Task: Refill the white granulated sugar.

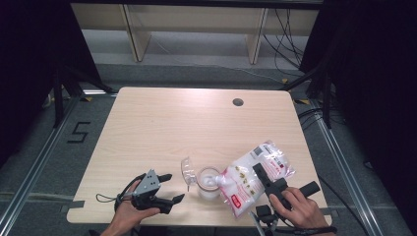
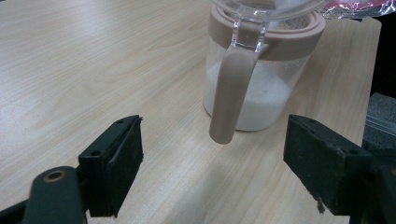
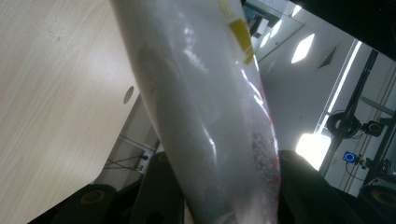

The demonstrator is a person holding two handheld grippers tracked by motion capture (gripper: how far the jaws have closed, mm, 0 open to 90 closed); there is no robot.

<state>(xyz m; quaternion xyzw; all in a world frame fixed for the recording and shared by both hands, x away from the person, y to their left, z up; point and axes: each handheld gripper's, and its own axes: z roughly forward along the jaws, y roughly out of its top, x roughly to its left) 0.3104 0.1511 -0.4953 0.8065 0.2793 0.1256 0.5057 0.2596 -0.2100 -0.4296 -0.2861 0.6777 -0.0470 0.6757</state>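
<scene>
Over jar (image 1: 209, 183) | bag (image 1: 251, 179), red label, writing unreadable | right claw (image 1: 268, 183) gripping

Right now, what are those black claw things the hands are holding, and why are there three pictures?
Those are grippers: pinching tools with two black jaws, one in each of a person's hands. One picture looks down from above the wooden table. The other two come from little cameras riding on each gripper. On the table stands a clear jar with white powder inside, a pinkish-brown collar and handle, and its clear lid flipped open. The left gripper rests open beside the jar, holding nothing; its camera looks at the jar's handle between its jaws. The right gripper squeezes a plastic bag of white powder, tipped with its end at the jar's mouth.
</scene>
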